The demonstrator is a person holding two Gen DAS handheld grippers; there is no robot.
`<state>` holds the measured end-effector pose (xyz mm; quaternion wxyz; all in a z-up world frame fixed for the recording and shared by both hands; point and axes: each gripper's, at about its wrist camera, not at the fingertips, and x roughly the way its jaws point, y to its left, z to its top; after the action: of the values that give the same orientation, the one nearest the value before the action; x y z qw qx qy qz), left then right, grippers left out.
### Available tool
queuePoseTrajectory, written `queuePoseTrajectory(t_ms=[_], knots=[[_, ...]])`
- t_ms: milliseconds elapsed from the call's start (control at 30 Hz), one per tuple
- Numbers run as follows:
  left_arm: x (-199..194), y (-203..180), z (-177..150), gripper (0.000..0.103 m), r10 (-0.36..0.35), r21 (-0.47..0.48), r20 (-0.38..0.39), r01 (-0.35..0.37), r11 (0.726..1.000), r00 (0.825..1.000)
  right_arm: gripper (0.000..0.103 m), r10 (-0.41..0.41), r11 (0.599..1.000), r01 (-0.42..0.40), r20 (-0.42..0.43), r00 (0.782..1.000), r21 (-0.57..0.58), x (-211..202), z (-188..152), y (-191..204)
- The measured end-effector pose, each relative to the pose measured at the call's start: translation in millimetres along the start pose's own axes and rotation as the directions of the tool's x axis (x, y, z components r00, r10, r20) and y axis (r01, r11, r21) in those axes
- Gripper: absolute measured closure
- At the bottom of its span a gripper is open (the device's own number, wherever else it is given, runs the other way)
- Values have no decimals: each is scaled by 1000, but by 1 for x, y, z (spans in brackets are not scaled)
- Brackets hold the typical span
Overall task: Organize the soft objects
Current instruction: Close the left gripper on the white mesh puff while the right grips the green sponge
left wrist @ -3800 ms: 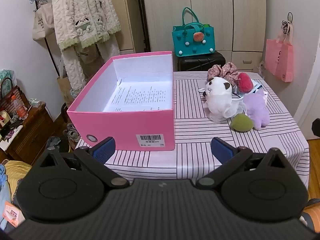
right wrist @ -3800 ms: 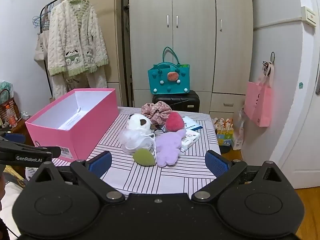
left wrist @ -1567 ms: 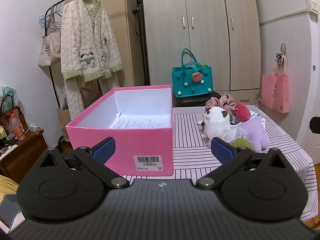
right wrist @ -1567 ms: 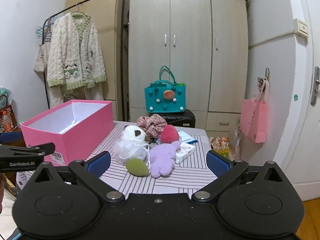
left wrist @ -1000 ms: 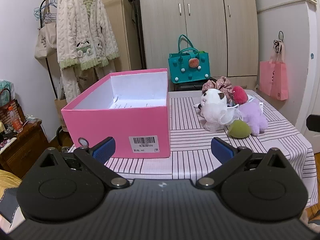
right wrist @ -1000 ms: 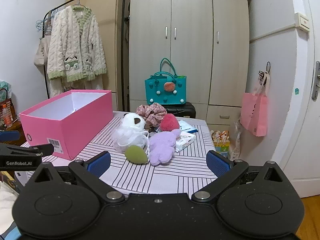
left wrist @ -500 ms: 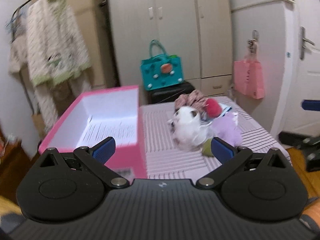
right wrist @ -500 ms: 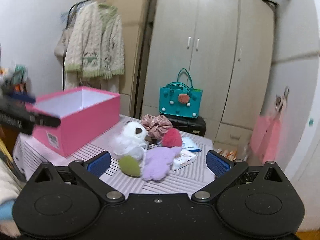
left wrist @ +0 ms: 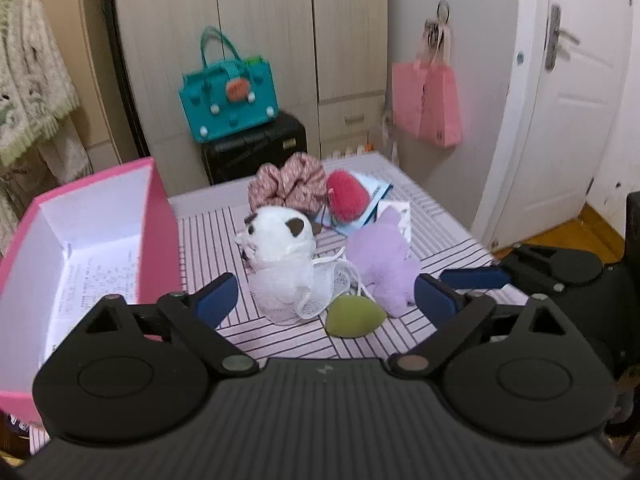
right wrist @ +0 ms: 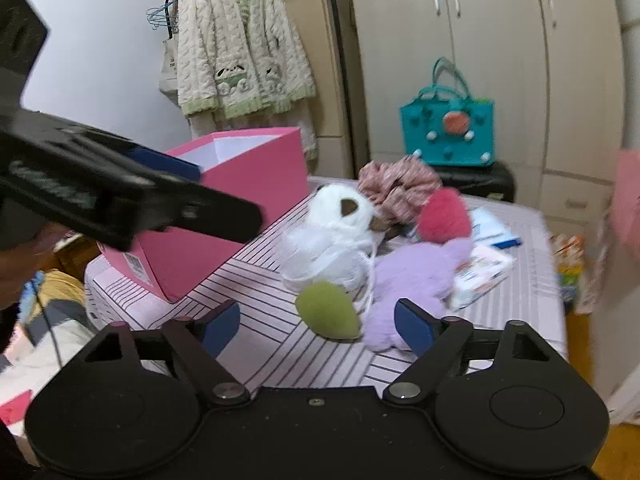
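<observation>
Soft toys [left wrist: 288, 256] lie beside the pink box [left wrist: 160, 216], none packed; my left gripper [left wrist: 324, 292] and right gripper [right wrist: 316, 324] are closing, empty. Next, I should reach for the green sponge [right wrist: 328, 312].

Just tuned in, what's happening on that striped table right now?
A person holds two hand-held grippers over the soft things. The left hand-held gripper faces the white plush, the right hand-held gripper the green sponge. Both jaws are closing with nothing gripped. The pink box holds only a paper sheet.

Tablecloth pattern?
Pale tablecloth with thin dark stripes, running different ways in patches. Clearest in the left wrist view.
</observation>
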<state>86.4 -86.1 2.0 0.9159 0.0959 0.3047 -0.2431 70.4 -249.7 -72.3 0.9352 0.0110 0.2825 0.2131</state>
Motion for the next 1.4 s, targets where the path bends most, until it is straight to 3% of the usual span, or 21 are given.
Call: queuePoseTrajectory(t_ms=[100,267,633,767,933,1100,1267,1400], knots=[[24,4,5,11,4,9,-57,-3,1000,998,26,48,999,-48,-14,999,-2,17,-2,-5],[60,14,12,12,40,34,-134,-36,999,990,42,51,998,-53,-62,997,-32,41,-6,-6],[114,22,15,15,1,15,-245,2,1000,970,43,-25,991,11,-98,995,-136,61,-6,-2],[125,26,14,18,-7,-10,-260,5,1000,966,57,-57,988,40,-114,992,-147,66,-7,-2],[132,34,10,20,-25,-60,-272,9,998,962,58,-45,992,33,-104,994,-122,63,-7,-5],[140,40,6,34,-43,-94,-273,18,995,961,59,-37,993,26,-103,994,-111,62,-9,-6],[146,43,3,47,-71,-141,-281,32,990,957,53,-39,993,27,-106,994,-118,63,-8,-3],[148,47,0,50,-96,-166,-287,49,985,953,48,-44,991,30,-104,994,-133,67,-7,1]])
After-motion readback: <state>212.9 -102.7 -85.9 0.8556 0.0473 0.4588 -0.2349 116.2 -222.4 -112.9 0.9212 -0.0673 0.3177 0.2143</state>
